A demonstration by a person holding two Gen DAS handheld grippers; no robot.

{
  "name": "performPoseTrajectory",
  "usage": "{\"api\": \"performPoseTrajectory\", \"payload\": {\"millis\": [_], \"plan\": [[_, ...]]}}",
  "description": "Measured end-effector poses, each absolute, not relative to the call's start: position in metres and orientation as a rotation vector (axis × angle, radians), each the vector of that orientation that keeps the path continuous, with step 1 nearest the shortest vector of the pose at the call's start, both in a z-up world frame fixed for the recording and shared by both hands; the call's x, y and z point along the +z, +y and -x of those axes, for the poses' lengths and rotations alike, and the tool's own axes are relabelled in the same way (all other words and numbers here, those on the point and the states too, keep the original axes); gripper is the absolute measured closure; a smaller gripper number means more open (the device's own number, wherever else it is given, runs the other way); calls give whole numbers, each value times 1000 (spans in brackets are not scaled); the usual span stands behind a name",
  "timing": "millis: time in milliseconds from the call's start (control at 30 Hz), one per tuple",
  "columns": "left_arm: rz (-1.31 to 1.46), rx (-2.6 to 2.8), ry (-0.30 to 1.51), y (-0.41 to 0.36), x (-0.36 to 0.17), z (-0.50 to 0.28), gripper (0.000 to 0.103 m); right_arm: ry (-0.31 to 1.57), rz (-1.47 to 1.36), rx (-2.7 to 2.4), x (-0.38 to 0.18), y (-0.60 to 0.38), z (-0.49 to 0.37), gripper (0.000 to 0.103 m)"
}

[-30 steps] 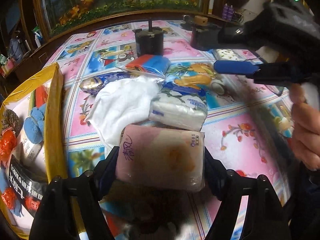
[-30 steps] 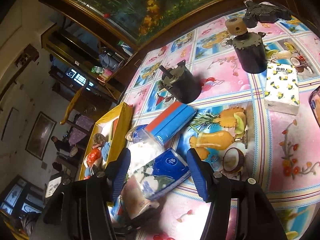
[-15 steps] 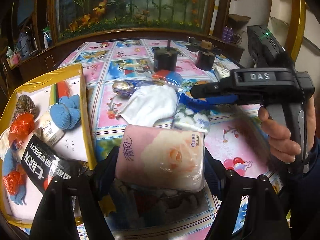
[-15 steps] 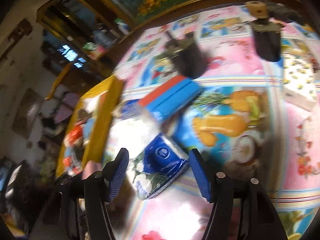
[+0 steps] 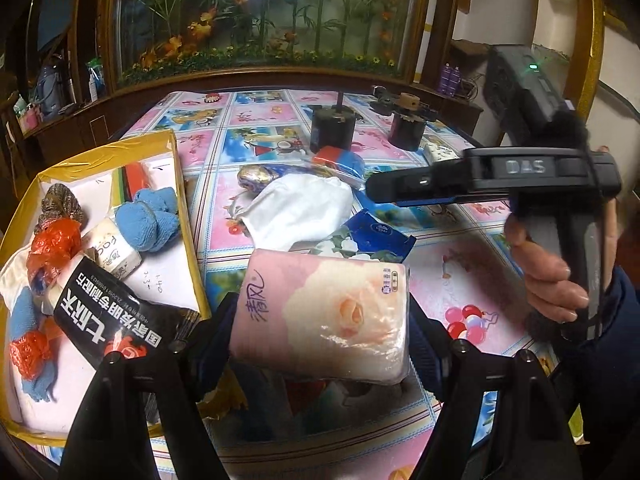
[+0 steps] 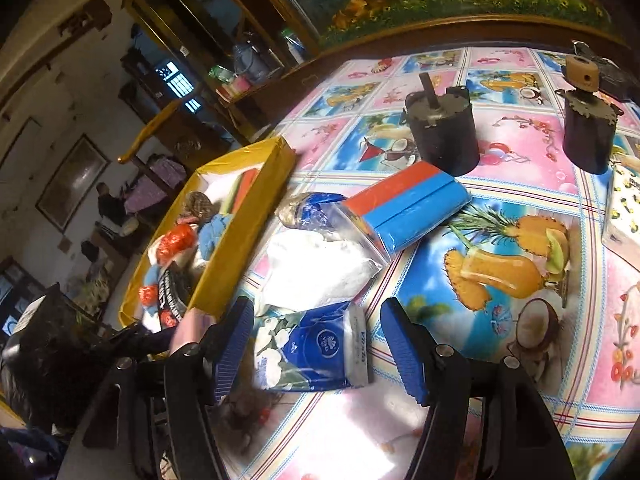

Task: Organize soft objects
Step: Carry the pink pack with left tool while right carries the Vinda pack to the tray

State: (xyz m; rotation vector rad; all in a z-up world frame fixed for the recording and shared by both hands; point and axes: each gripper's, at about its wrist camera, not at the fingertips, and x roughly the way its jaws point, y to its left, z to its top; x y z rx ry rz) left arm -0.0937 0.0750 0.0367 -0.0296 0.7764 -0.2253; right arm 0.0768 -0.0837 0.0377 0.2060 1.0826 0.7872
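Note:
My left gripper (image 5: 320, 316) is shut on a pink tissue pack (image 5: 332, 300), held above the table beside the yellow box (image 5: 182, 200). The box holds a blue cloth (image 5: 150, 220), orange bags and a black packet (image 5: 120, 312). My right gripper (image 6: 316, 344) points down at a blue-and-white tissue pack (image 6: 316, 352) lying on the table. Its jaws are opening. The pack sits between the fingers with a gap on the right side. A white cloth (image 6: 320, 268) and an orange-and-blue sponge pack (image 6: 408, 204) lie just beyond it.
Two black motors (image 6: 440, 136) (image 6: 588, 136) stand further back on the patterned tablecloth. A bee-print tissue pack (image 6: 624, 216) lies at the right edge. A shiny blue wrapped packet (image 5: 260, 176) rests by the white cloth. A hand (image 5: 552, 276) holds the right gripper's handle.
The left gripper carried the pink pack leftward, so more of the yellow box shows. The right gripper rolled, moved over the blue pack and spread its fingers wider.

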Motion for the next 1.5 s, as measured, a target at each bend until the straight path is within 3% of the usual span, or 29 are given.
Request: {"api": "performPoseTrajectory", "payload": {"millis": [267,533,900,1433,1467,1500], "plan": [[10,-212,740,75,45,103,26,1149,-314,1095,43,-89,-56,32],[38,-173,708,104,64,121,26,980,49,992,67,-59,-33,29],[106,-145,693,129,68,135,26,1102,120,1033,43,-42,-42,29],[79,-167,701,115,66,134,26,1070,312,884,32,-25,-15,29],[79,-163,702,115,66,134,26,1068,332,863,30,-22,-15,30],[78,-159,703,114,66,133,26,1069,350,840,28,-21,-15,42]]}}
